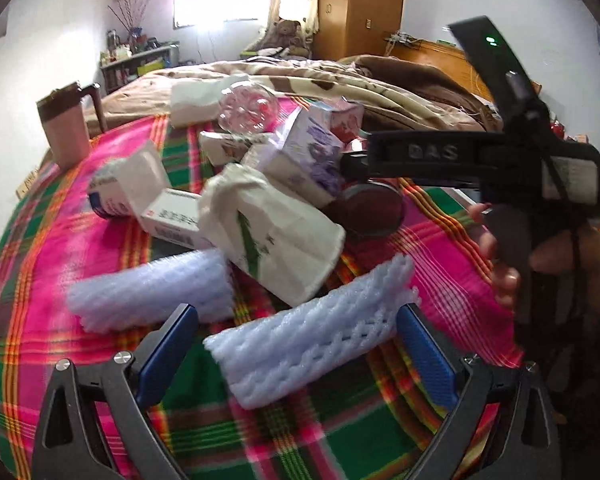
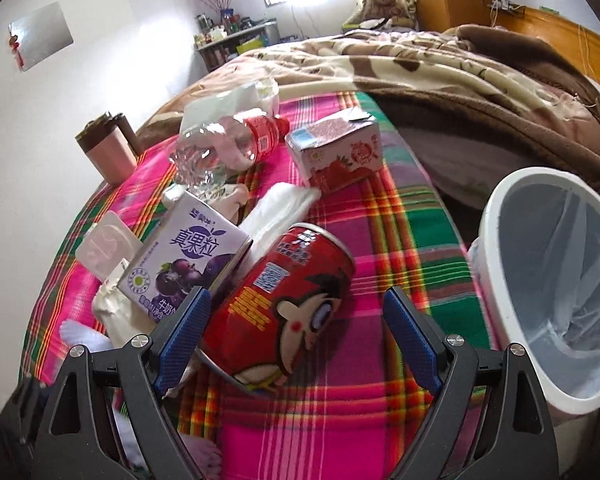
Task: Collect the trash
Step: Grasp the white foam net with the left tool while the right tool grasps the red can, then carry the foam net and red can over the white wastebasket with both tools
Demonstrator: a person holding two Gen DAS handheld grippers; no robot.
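The trash lies heaped on a plaid blanket [image 2: 380, 240] over the bed. Nearest, a red can [image 2: 280, 300] lies on its side between the spread fingers of the right gripper [image 2: 296, 336], not pinched. Just left of it leans a purple milk carton [image 2: 180, 264]; beyond are a clear bottle [image 2: 220, 148] and a strawberry carton [image 2: 340, 152]. To the right stands a white bin [image 2: 500, 280], lined with a clear bag and otherwise looking empty. The left gripper [image 1: 296, 348], jaws wide, straddles a foam net sleeve [image 1: 312, 344].
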